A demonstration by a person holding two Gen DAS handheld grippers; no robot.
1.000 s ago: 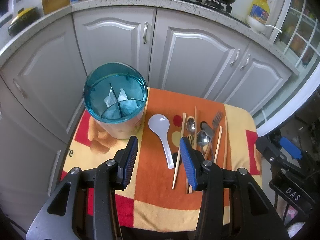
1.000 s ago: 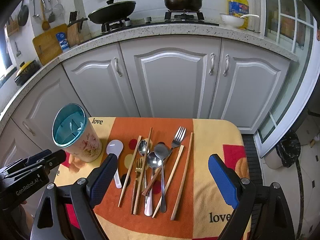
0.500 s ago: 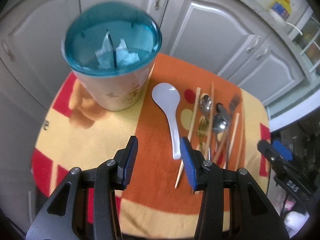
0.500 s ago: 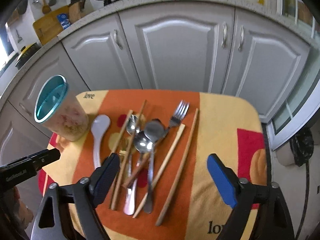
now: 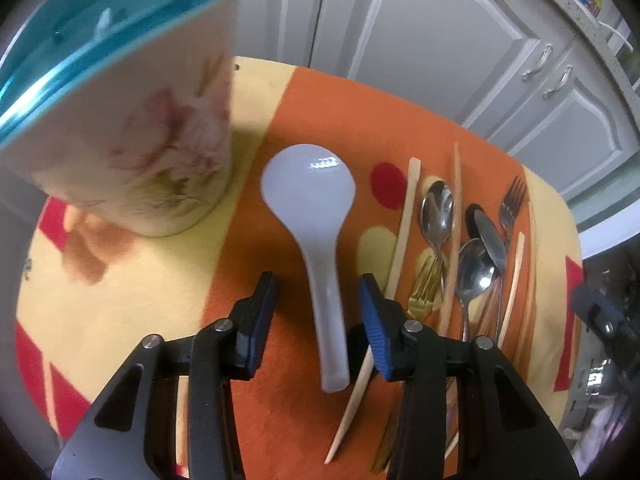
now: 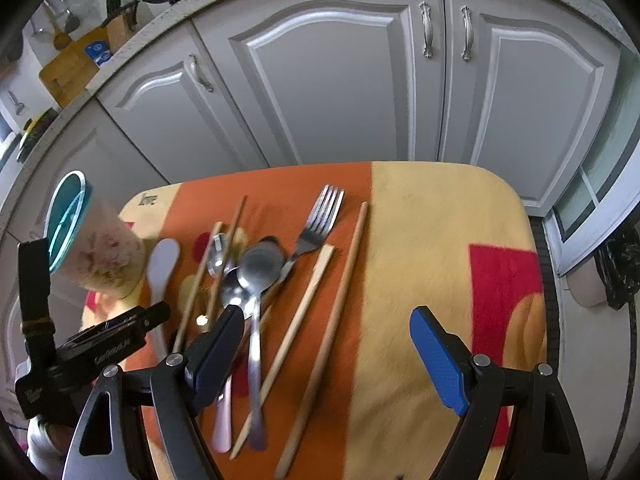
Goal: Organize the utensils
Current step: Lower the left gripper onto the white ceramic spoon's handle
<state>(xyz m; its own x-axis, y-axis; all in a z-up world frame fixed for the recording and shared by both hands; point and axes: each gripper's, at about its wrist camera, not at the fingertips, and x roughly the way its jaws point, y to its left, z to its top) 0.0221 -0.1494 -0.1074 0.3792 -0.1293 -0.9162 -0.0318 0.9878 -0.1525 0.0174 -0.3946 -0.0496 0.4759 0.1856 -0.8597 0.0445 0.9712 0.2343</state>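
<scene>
A white ceramic spoon (image 5: 310,216) lies on the orange and yellow cloth (image 5: 132,292). My left gripper (image 5: 318,296) is open, low over the cloth, its fingers on either side of the spoon's handle. A floral utensil holder with a teal rim (image 5: 120,120) stands just to the left; it also shows in the right wrist view (image 6: 96,248). Metal spoons (image 5: 438,212), forks (image 5: 510,204) and wooden chopsticks (image 5: 404,220) lie to the right. My right gripper (image 6: 328,336) is wide open and empty above the chopsticks (image 6: 344,292) and spoons (image 6: 258,276).
Grey cabinet doors (image 6: 340,80) stand behind the small table. The cloth's right part (image 6: 440,240) is plain yellow with a red patch. The left gripper's body (image 6: 92,348) shows at the left of the right wrist view. A black bin bag (image 6: 620,268) sits at the right.
My left gripper has dropped and moved forward, so the white spoon's handle now lies between its fingers. My right gripper has tilted down and come closer to the utensils.
</scene>
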